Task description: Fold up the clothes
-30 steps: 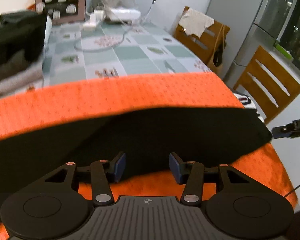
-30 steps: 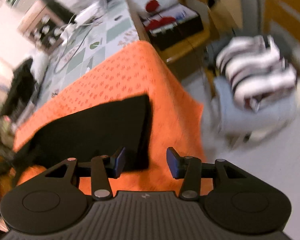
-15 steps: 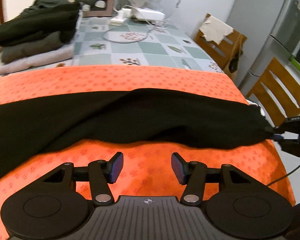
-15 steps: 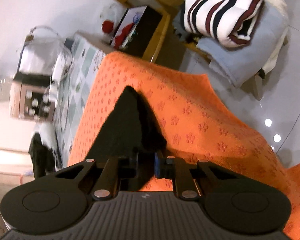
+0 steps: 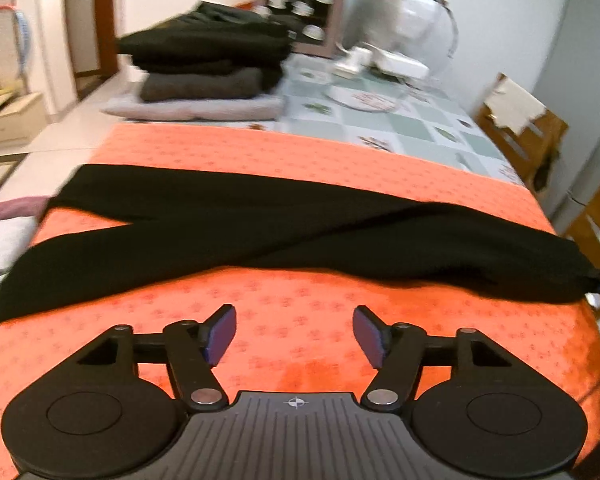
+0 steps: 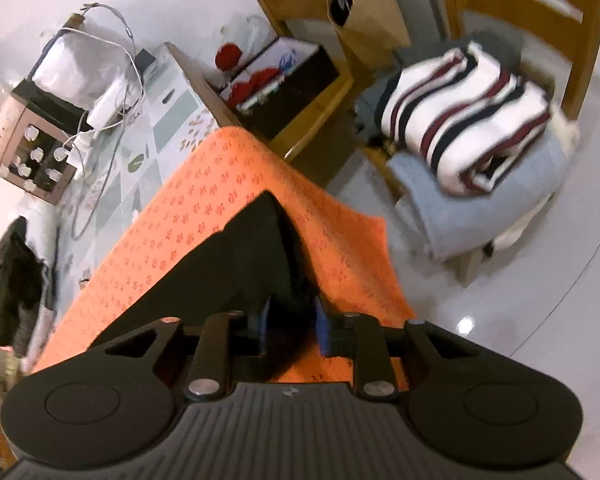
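Black trousers (image 5: 300,224) lie stretched across the orange cloth (image 5: 300,152) on the table, their legs splitting apart at the left. In the left wrist view my left gripper (image 5: 294,334) hovers over the orange cloth in front of the trousers. Its jaws are opening and nothing is between them. In the right wrist view my right gripper (image 6: 293,326) has the bunched right end of the trousers (image 6: 228,264) between its blue pads at the table's corner. Those jaws are opening a little, and the cloth still fills the gap.
A stack of folded dark and grey clothes (image 5: 204,64) sits at the back left on the checked tablecloth (image 5: 400,124), next to a box of cups (image 5: 300,0) and cables (image 6: 112,92). Wooden chairs (image 5: 516,132) stand to the right, one bearing a striped garment (image 6: 468,120).
My left gripper has drawn back and to the left, off the trousers, with its jaws wider. The right gripper closed on the trousers' end, then loosened slightly. The trousers now lie flat and stretched.
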The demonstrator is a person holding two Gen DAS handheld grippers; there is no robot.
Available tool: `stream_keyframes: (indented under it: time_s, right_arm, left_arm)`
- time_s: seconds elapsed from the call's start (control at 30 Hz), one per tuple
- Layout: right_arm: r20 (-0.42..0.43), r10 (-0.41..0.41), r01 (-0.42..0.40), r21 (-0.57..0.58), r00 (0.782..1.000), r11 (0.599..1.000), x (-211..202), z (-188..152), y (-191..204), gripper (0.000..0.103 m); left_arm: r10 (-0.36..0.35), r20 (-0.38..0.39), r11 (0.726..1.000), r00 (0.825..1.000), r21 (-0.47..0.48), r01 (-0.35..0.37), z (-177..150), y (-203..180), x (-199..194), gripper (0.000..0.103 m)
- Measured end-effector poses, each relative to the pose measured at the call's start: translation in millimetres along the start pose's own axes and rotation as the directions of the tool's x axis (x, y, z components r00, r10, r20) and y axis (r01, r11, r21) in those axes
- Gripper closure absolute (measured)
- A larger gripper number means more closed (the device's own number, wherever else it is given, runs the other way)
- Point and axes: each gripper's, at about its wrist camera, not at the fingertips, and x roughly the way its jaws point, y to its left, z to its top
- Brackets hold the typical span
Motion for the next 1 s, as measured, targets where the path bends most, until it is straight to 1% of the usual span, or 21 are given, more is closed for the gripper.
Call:
stream_keyframes:
  time_s: [0.07,0.13,0.27,0.4,0.53,0.73,0.8,0.87,0.9,0.97,1.0]
  right_arm:
    - [0.036,-0.02,0.022,-0.065,0.999,0.998,-11,-5,13,0.062]
    - [0.068,-0.031,0.039,-0.129,0.997,0.991,-21,-11,27,0.061]
    - [0.077,0.014,0.006,-0.252,0.997,0.968,-32,-35,69,0.061]
    - [0.064,0.071,-0.045,-0.347,0.995,0.937,-36,-68,120,0.06]
    - [0.033,0.118,-0.095,-0.394,0.992,0.914,-36,-104,169,0.059]
    - [0.02,0.135,-0.111,-0.462,0.991,0.88,-34,-158,234,0.059]
    - [0.011,0.139,-0.117,-0.479,0.99,0.87,-33,-175,253,0.059]
    - [-0.007,0.15,-0.133,-0.506,0.989,0.852,-31,-191,273,0.059]
    - [-0.015,0.152,-0.137,-0.522,0.988,0.842,-30,-198,282,0.059]
    - [-0.03,0.148,-0.14,-0.552,0.989,0.822,-27,-211,299,0.058]
    - [-0.037,0.146,-0.141,-0.565,0.989,0.813,-25,-217,308,0.058]
  left_arm:
    - [0.025,0.006,1.0,1.0,-0.009,-0.025,-3,16,-5,0.032]
    - [0.049,0.006,0.999,0.999,-0.008,-0.049,-7,33,-8,0.031]
    - [0.096,-0.005,0.995,0.995,0.019,-0.096,-10,73,-10,0.031]
    - [0.107,-0.018,0.991,0.994,0.085,-0.105,-10,116,-8,0.031]
    - [0.115,-0.011,0.974,0.993,0.196,-0.11,-11,159,-8,0.031]
    - [0.095,-0.017,0.947,0.995,0.311,-0.085,-11,219,0,0.032]
    - [0.08,-0.032,0.935,0.996,0.348,-0.064,-12,235,5,0.032]
    - [0.062,-0.051,0.923,0.997,0.383,-0.038,-15,246,11,0.039]
    - [0.053,-0.059,0.916,0.997,0.401,-0.025,-17,250,13,0.04]
    - [0.033,-0.071,0.9,0.997,0.436,0.001,-20,258,19,0.048]
    - [0.022,-0.075,0.894,0.997,0.447,0.014,-21,261,21,0.049]
